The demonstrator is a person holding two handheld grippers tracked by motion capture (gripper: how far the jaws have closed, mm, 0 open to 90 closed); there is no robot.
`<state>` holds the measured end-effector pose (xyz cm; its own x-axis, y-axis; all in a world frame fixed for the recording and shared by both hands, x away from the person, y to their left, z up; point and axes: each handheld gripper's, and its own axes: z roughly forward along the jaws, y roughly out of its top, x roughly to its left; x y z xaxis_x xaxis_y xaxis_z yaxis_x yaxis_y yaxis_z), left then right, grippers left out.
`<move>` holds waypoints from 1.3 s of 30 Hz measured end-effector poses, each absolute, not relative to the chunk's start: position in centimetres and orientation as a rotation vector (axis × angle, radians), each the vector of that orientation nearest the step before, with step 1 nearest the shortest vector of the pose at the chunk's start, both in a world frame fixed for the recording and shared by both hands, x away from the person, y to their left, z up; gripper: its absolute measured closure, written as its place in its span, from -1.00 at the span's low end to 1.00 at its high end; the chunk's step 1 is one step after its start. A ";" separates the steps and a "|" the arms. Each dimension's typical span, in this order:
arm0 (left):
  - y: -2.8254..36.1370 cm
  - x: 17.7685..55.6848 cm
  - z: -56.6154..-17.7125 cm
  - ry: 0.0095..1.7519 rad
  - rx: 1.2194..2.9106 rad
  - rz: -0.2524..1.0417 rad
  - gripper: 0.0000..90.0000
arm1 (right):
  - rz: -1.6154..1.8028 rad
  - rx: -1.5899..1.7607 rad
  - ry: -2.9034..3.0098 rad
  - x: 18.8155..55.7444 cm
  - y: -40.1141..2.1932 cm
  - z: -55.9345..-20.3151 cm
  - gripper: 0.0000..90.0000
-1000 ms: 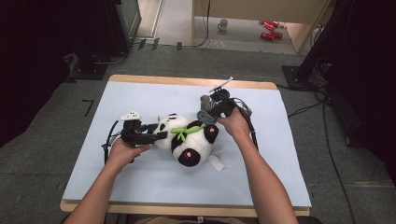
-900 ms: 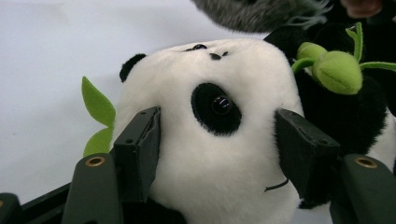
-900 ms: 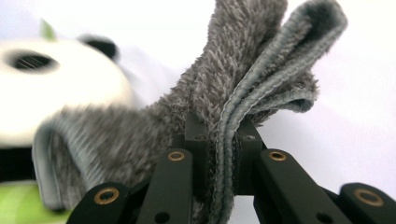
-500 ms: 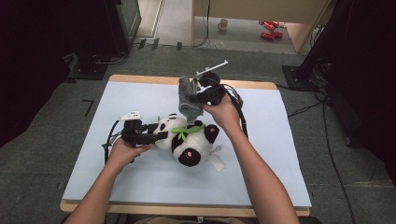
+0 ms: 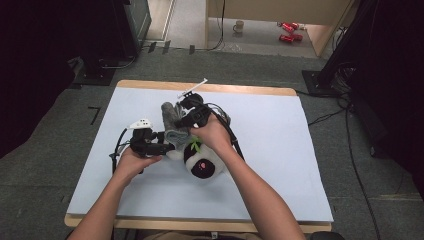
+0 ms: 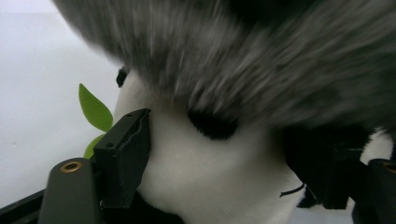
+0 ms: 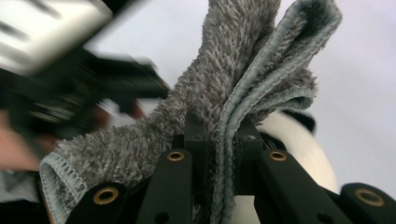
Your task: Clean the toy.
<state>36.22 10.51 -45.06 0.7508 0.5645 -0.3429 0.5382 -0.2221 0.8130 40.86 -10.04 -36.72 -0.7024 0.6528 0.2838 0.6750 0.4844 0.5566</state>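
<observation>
R gripper (image 7: pixel 219 140) pinching grey towel (image 7: pixel 243 70) above panda plush (image 5: pixel 200 160); L gripper (image 6: pixel 219 163) jaws just been opening, spread round panda's head.

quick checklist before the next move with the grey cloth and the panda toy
1. Right tongs shut on the grey cloth: ok, a fold is pinched between the pads.
2. Cloth lifted over the plush panda: ok in the high view; it hangs above the toy's head.
3. Left tongs around the panda's white head: ok, but the jaws have just been opening with the head between them, so a firm hold: cannot tell.
4. Green leaf free of the left jaw: ok, it sits beside it.
5. Cloth clear of the left tongs' camera: not ok, blurred grey pile covers the top of that view.
6. Panda resting on the white table: ok.
</observation>
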 end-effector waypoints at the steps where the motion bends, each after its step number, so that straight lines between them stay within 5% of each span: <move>1: 10.7 36.3 -45.0 0.847 1.884 0.022 -0.53 | -1.049 -1.246 -2.637 41.0 -10.7 -37.5 0.79; 8: 11.9 36.6 -44.6 0.848 1.906 0.024 -0.61 | -1.081 -1.334 -2.632 41.3 -12.7 -37.4 0.79; 15: 9.1 36.3 -45.7 0.821 1.989 0.069 -0.84 | -1.108 -1.330 -2.610 41.6 -13.0 -37.9 0.79; 24: 9.0 36.6 -46.0 0.867 1.931 0.069 -0.48 | -1.114 -1.410 -2.565 42.4 -15.4 -38.2 0.79; 39: 9.2 36.8 -45.7 0.862 1.911 0.054 -0.44 | -1.011 -1.594 -2.502 42.9 -20.3 -39.2 0.79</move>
<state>36.82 9.17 -45.72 0.7453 0.5848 -0.3202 0.5404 -0.2487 0.8038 42.85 -20.27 -39.17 -0.4830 0.8095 0.3339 0.8142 0.2748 0.5114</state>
